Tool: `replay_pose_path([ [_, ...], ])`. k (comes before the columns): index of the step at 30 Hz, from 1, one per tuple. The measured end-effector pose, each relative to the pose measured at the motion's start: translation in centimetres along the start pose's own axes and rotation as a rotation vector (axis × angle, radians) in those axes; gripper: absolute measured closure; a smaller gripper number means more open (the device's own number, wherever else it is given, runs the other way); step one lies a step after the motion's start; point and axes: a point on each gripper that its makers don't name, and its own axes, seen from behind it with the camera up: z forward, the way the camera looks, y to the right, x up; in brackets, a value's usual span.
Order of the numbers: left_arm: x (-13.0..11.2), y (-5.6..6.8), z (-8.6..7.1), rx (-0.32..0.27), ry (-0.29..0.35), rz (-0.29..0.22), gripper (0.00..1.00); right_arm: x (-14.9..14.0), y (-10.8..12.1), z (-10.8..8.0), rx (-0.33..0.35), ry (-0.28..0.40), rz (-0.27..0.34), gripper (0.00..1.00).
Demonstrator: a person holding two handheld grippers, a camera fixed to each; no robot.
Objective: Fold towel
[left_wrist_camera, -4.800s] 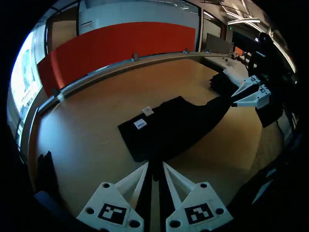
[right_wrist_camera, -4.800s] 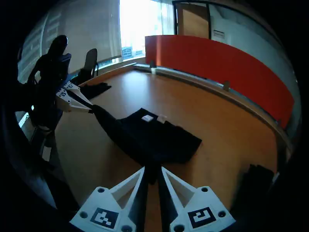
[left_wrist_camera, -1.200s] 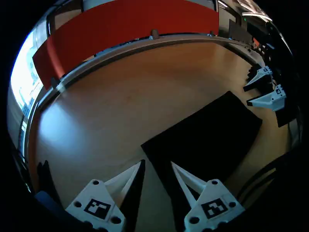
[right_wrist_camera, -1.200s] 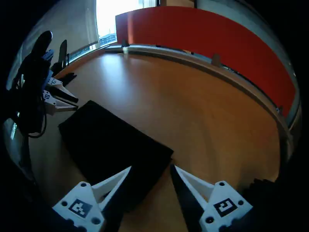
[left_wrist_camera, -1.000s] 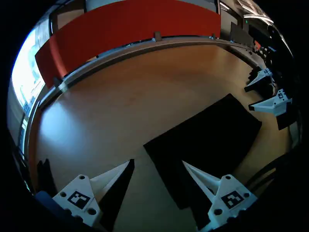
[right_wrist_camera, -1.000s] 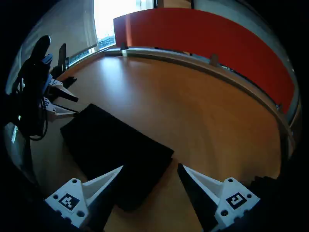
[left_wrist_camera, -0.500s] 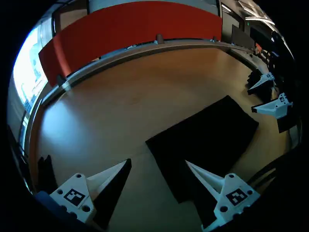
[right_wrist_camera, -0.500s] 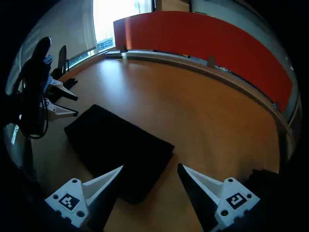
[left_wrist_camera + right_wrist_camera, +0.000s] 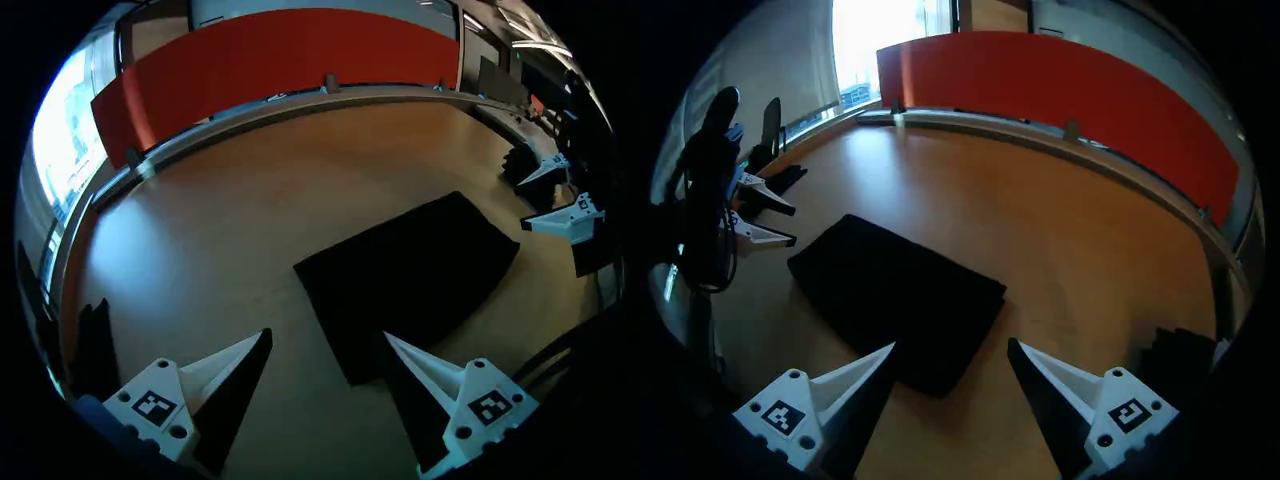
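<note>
Black towel [image 9: 404, 276] lies flat, a folded rectangle on the table [image 9: 240, 208], with left claw [image 9: 326, 334] and right claw [image 9: 952, 342] spread wide.

Before me the black cloth towel [image 9: 408, 276] [image 9: 896, 292] lies flat on the orange-brown wooden desk [image 9: 240, 216], folded into a thick, tidy rectangle with soft, slightly rounded corners. It lies well short of the long red partition panel [image 9: 280, 68], and its long edges run roughly parallel to it. The top looks smooth and even to me, without creases.
</note>
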Motion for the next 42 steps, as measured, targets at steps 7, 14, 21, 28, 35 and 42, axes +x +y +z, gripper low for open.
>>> replay_pose_path([
  [7,-1.1,0.2,-1.1,0.004,0.001,-0.014,0.08,-0.7,-0.7,-1.2,-0.003,-0.001,-0.007,0.01],
  [14,-1.7,0.2,-1.6,0.012,0.003,-0.026,0.08,-1.1,-0.8,-1.9,-0.009,0.0,-0.01,0.02],
  [21,-2.3,-0.2,-2.5,0.035,0.009,-0.054,0.08,-1.4,-0.8,-1.9,-0.005,-0.002,-0.017,0.01],
  [28,-3.3,-0.7,-3.9,0.059,0.024,-0.092,0.08,-1.8,-0.8,-2.0,0.016,-0.015,-0.06,0.01],
  [35,-5.0,-1.5,-5.7,0.099,0.033,-0.139,0.08,-1.6,-0.8,-1.7,0.04,-0.022,-0.097,0.01],
  [42,-6.7,-2.2,-7.4,0.126,0.038,-0.182,0.08,-1.4,-1.0,-1.0,0.06,-0.026,-0.124,0.01],
])
